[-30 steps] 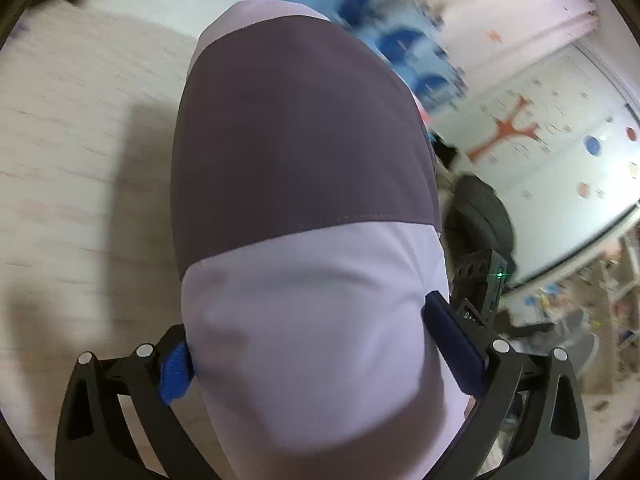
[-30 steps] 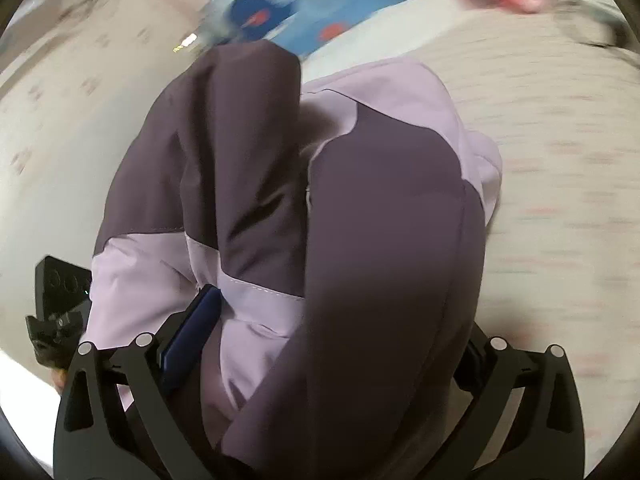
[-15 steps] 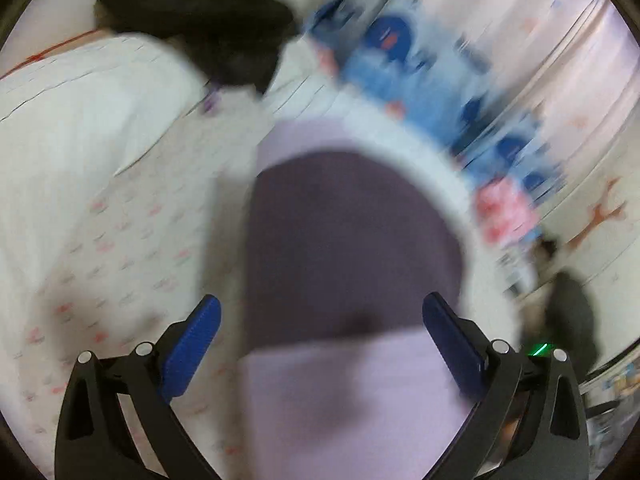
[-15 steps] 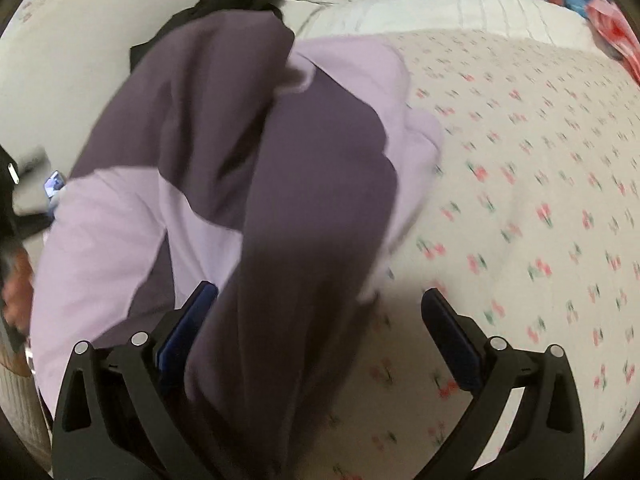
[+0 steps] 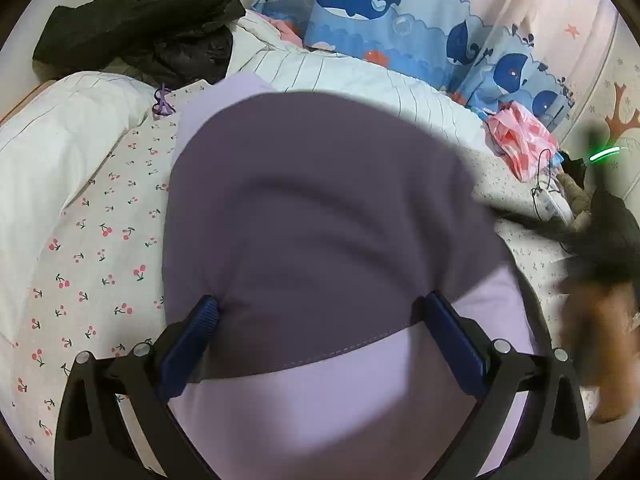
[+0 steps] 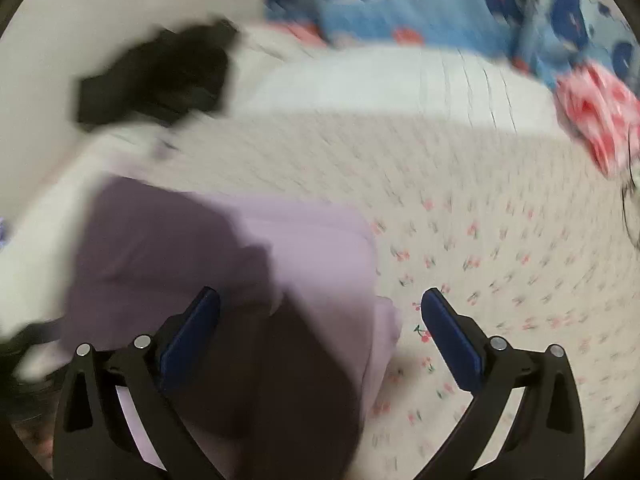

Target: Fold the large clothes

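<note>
On the bed [image 5: 100, 240], we found the purple garment [image 5: 320, 220] lowered since a second earlier. Our left gripper [image 5: 320, 312] and right gripper [image 6: 320, 308] were spread wide, released, fabric lying between the left's fingers.

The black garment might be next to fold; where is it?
In the left wrist view the black garment is bunched at upper left, on the white pillow, beyond the purple jacket.
</note>
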The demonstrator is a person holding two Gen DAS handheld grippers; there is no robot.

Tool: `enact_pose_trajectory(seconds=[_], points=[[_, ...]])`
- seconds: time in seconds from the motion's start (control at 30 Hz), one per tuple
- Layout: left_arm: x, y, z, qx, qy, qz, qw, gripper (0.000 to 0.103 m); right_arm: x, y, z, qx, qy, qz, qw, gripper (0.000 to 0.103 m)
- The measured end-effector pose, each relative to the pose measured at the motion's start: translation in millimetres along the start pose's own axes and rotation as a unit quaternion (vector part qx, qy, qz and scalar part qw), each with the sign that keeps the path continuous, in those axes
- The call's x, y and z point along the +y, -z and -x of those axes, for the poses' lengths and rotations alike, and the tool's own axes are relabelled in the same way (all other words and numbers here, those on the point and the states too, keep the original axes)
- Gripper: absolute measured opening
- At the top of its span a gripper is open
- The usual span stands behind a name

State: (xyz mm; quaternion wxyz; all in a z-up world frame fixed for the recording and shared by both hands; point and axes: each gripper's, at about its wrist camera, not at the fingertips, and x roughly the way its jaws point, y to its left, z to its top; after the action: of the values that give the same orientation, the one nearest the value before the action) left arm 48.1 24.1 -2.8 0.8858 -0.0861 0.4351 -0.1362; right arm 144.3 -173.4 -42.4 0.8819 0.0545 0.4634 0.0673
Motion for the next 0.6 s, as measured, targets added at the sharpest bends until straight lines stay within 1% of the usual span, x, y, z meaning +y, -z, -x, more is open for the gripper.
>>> enact_pose_trajectory(seconds=[0.03,0.07,0.1,0.13,0.17,0.2,0.23,0.27,0.3,0.33,0.37,0.4,0.43,0.47,0.5,0.53,0.57,0.6], points=[[2.9,-3.9,-0.3,-0.003,0.005,0.006,1.0000,0.097,-16.0,13.3,-25.8,0.014,-0.045,-0.044,0.998,0.098],[3.7,-9.8,0.5,-0.003,0.011,0.013,0.9999,0.097,-34.9,25.4,-43.4,0.007,-0.097,-0.103,0.990,0.098],[5.1,-14.6,0.3,0.000,0.026,0.020,0.9995,0.097,-40.0,33.8,-42.0,-0.009,-0.095,-0.111,0.989,0.097],[5.9,-15.4,-0.6,0.001,0.030,0.021,0.9993,0.097,-37.0,35.6,-37.7,-0.007,-0.080,-0.100,0.992,0.097],[3.1,-14.1,-1.5,0.001,0.017,0.008,0.9998,0.097,-34.6,33.7,-33.6,0.005,-0.069,-0.086,0.994,0.097],[-1.8,-11.7,-3.1,0.003,0.004,-0.008,1.0000,0.097,-32.9,30.3,-26.1,0.025,-0.061,-0.074,0.995,0.097],[-5.8,-9.7,-2.7,0.002,-0.005,-0.020,0.9998,0.097,-29.2,31.8,-9.5,0.032,-0.050,-0.065,0.996,0.097],[-8.6,-7.3,-0.4,-0.003,-0.012,-0.027,0.9996,0.097,-28.4,30.8,12.3,0.023,-0.035,-0.049,0.998,0.097],[-8.2,-5.8,1.4,-0.007,-0.012,-0.028,0.9995,0.097,-23.7,35.6,45.5,-0.002,-0.033,-0.022,0.999,0.097],[-6.7,-4.9,2.6,-0.008,-0.010,-0.026,0.9996,0.097,-18.1,39.9,64.1,-0.014,-0.033,-0.009,0.999,0.097],[-1.7,-4.4,4.2,-0.010,-0.003,-0.018,0.9998,0.097,-11.6,57.3,90.8,-0.028,-0.015,0.016,0.999,0.097],[1.6,-3.7,6.0,-0.009,0.002,-0.014,0.9999,0.097,-6.5,73.8,103.9,-0.032,0.011,0.038,0.999,0.097],[5.3,-3.2,7.4,-0.009,0.007,-0.008,0.9999,0.097,-0.1,90.8,112.0,-0.031,0.051,0.071,0.996,0.097],[6.6,-3.4,7.8,-0.008,0.009,-0.005,0.9999,0.097,1.4,110.0,117.9,-0.027,0.080,0.090,0.992,0.097],[7.3,-3.1,9.0,-0.008,0.012,-0.005,0.9999,0.097,-2.0,128.1,118.3,-0.014,0.091,0.085,0.992,0.097],[6.0,-2.4,10.7,-0.010,0.014,-0.007,0.9998,0.097,-8.5,139.7,110.6,0.005,0.076,0.067,0.995,0.096],[2.3,-1.1,12.0,-0.012,0.010,-0.013,0.9998,0.097,-7.5,156.2,98.7,0.049,0.034,0.048,0.997,0.094],[-0.9,0.0,12.8,-0.013,0.007,-0.020,0.9997,0.097,-3.0,167.9,96.2,0.070,0.012,0.046,0.996,0.076]])
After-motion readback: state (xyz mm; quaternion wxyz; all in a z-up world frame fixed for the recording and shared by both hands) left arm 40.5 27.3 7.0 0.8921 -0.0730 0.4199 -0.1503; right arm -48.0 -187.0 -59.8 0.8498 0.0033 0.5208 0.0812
